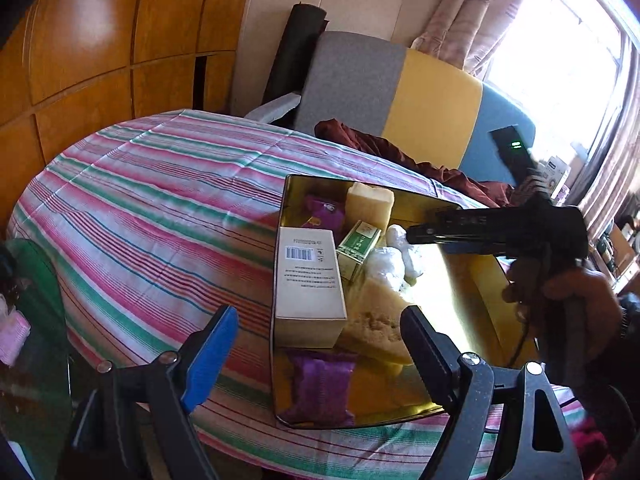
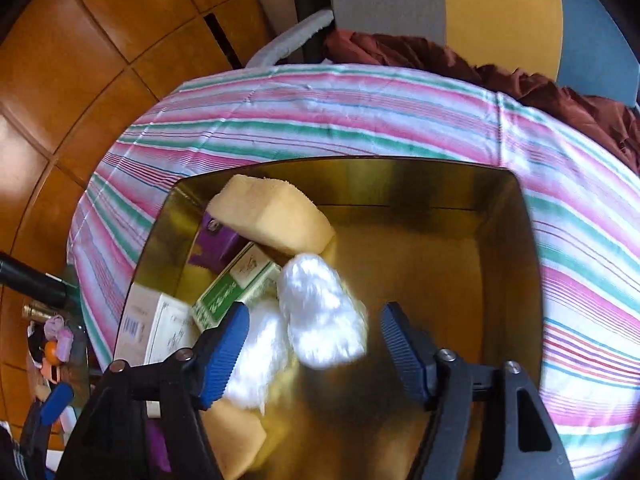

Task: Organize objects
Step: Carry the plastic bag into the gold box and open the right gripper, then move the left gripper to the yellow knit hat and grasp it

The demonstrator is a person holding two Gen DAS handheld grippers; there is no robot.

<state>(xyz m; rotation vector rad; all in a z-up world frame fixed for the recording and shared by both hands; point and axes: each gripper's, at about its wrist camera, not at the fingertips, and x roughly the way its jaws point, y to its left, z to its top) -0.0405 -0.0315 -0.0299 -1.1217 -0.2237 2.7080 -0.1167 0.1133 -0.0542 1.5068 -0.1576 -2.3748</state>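
- Over the gold tin [image 2: 516, 208], the right gripper [image 2: 312, 344] has its jaws parted; a white wrapped bundle [image 2: 320, 312] sits blurred between the blue pads [image 2: 224, 356], neither pad pressing on it.
- Left gripper [image 1: 316, 344] at the tin's near edge, jaws spread wide, nothing held.
- In the tin's left part: white carton [image 1: 308, 276], green box [image 1: 358, 246], yellow sponges [image 2: 272, 216], purple packets [image 1: 320, 388].
- Tin rests on the striped cloth [image 1: 152, 200].

A striped tablecloth [image 1: 160, 184] fronts wooden cabinets [image 1: 100, 40], a grey-yellow-blue chair [image 1: 400, 92], maroon cloth [image 1: 400, 152] and curtains [image 1: 480, 12].
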